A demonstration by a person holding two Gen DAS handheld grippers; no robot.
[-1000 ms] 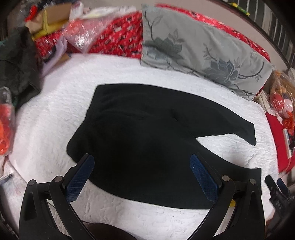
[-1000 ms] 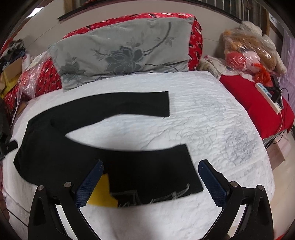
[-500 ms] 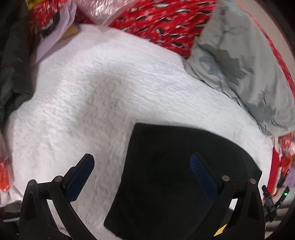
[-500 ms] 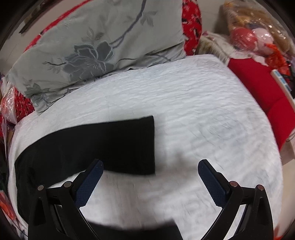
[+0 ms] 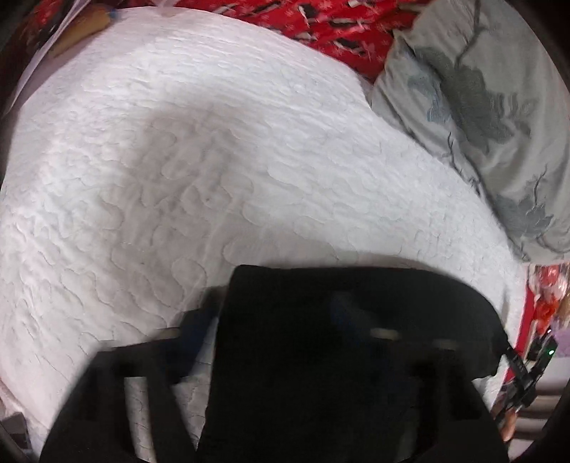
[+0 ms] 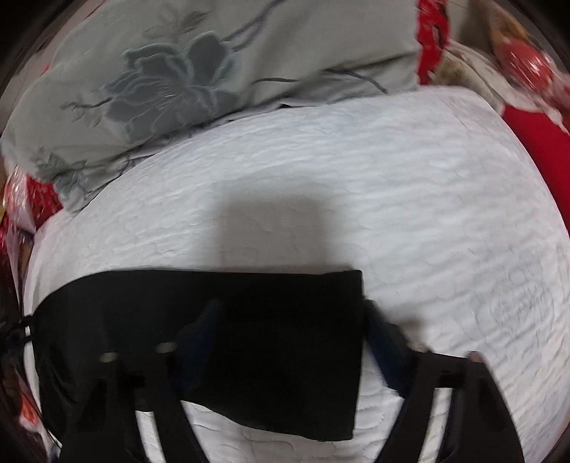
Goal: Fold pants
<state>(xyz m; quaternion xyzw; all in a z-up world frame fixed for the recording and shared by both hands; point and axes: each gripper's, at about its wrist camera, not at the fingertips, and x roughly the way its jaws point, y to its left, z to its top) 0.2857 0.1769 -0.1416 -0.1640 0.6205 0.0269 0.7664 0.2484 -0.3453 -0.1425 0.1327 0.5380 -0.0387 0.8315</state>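
Black pants (image 5: 342,356) lie flat on a white quilted bed (image 5: 199,171). In the left wrist view the waist corner fills the lower middle. My left gripper (image 5: 270,320) is open, low over that corner, one blue finger on the quilt side and one over the black cloth; the frame is blurred. In the right wrist view the far leg's cuff end (image 6: 285,338) lies between the fingers. My right gripper (image 6: 292,338) is open, straddling the cuff, close above it. Neither gripper holds cloth.
A grey flowered pillow (image 6: 213,71) lies at the head of the bed, also in the left wrist view (image 5: 491,117). Red patterned bedding (image 5: 320,21) lies behind it. Red cloth and clutter (image 6: 534,117) sit off the bed's right side.
Both grippers have dropped lower and closer to the pants. The left has closed in on the waist corner, the right on the far leg's cuff. Both are still open.
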